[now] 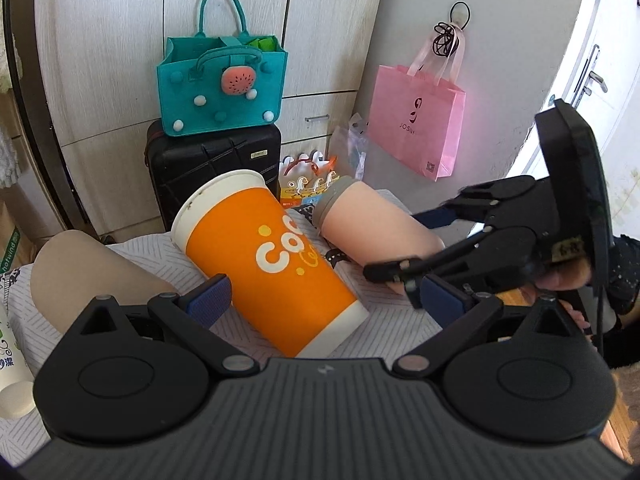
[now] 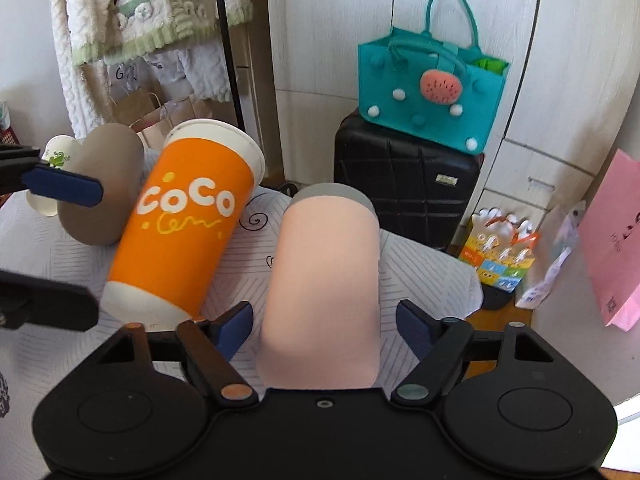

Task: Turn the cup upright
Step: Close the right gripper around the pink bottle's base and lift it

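An orange paper cup (image 1: 276, 264) marked COCO lies on its side on the patterned tablecloth (image 1: 384, 328), rim pointing away. My left gripper (image 1: 320, 300) is open, its blue pads on either side of the cup's base end, with a gap. A pink cup (image 2: 324, 280) with a grey rim lies on its side too. My right gripper (image 2: 326, 330) is open around its base end, pads apart from it. The orange cup (image 2: 180, 216) also shows in the right wrist view. A beige cup (image 1: 92, 276) lies at the left. The right gripper (image 1: 436, 256) shows in the left wrist view.
A black suitcase (image 1: 216, 168) with a teal felt bag (image 1: 220, 84) on it stands behind the table. A pink bag (image 1: 416, 124) hangs on the wall. A white bottle (image 1: 12, 368) lies at the table's left edge. Colourful packaging (image 2: 500, 252) sits on the floor.
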Motion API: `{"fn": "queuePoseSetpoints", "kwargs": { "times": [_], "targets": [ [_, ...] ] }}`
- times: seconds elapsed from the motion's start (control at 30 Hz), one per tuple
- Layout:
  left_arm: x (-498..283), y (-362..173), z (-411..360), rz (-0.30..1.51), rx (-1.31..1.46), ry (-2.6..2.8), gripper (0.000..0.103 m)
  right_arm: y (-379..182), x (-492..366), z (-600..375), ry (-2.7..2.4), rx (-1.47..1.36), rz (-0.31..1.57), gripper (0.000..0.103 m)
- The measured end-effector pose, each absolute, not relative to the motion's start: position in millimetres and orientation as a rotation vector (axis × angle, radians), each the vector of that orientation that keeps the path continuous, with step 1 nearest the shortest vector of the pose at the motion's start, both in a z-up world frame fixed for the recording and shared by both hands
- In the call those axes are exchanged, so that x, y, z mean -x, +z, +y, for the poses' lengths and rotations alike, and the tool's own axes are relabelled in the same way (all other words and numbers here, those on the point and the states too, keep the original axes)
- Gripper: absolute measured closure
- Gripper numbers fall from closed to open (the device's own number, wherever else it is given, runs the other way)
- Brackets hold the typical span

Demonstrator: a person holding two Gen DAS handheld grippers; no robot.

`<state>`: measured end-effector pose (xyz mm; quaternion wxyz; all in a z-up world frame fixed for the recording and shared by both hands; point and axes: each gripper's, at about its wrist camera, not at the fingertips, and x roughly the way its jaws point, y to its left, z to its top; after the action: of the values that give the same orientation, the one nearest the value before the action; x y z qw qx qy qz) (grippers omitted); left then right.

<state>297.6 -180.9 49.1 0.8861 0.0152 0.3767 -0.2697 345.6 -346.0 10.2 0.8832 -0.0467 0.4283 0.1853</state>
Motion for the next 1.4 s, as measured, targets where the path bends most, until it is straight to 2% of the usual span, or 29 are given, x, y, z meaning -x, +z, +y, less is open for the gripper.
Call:
{"fn": "queuePoseSetpoints", "kwargs": {
  "times": [0.37, 0.83, 1.4],
  "targets": [
    [-274.3, 51.7, -179.1, 0.746, -0.059, -0.546, 0.001, 20.9, -319.4, -345.0, 0.32, 0.062, 0.868, 0.036],
    [-219.8, 59.0, -162.1, 0.711, -0.072, -0.566, 0.001, 30.2, -241.4, -326.6, 0.266, 0.062, 0.825, 0.036],
    [-161.6, 69.8, -83.8, 0.718, -0.044, -0.524, 0.001, 48.8, -171.4, -253.3, 0.339, 0.077, 0.771, 0.036]
  ]
}}
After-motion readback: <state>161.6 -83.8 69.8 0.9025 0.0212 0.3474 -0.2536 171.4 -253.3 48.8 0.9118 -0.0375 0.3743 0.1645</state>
